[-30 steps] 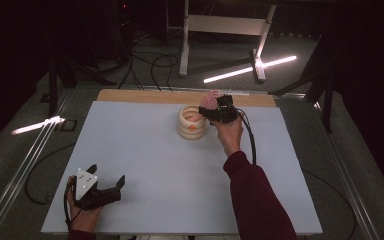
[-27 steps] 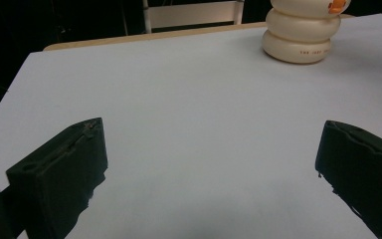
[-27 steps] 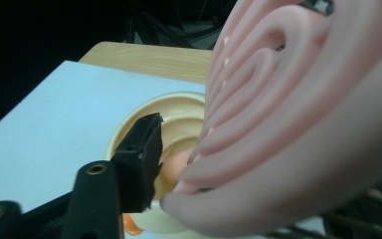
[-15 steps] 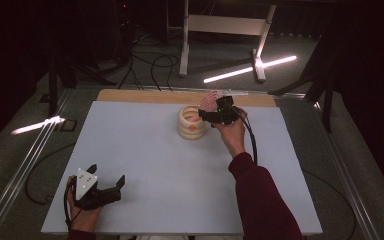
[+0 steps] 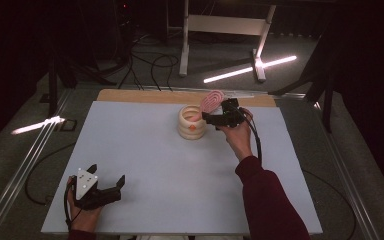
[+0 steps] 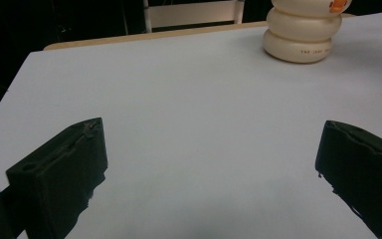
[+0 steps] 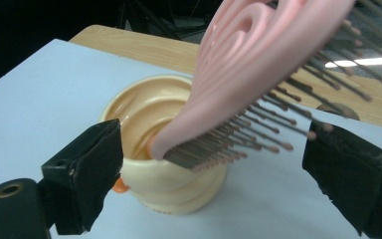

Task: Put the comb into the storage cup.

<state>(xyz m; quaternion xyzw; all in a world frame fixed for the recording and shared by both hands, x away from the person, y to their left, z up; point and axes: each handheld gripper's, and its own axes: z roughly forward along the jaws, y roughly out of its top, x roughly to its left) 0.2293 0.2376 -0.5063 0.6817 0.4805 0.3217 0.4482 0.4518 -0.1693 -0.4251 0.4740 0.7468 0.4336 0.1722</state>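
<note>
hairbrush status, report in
Right gripper just opened, jaws clear of pink hairbrush. Brush handle-down in cream cup, leaning. Left gripper open, idle. Nothing in the way.

1 brush [image 5: 212,99], 1 cup [image 5: 190,128], 2 claws [image 5: 211,118] [image 5: 107,181].

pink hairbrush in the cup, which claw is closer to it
Right. The right claw sits open around the pink hairbrush; the left claw rests at the table's near-left corner.

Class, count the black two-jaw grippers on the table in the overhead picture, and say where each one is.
2. The left gripper rests at the near left corner of the table. The right gripper is at the far side, beside the cream cup holding the pink hairbrush.
</note>
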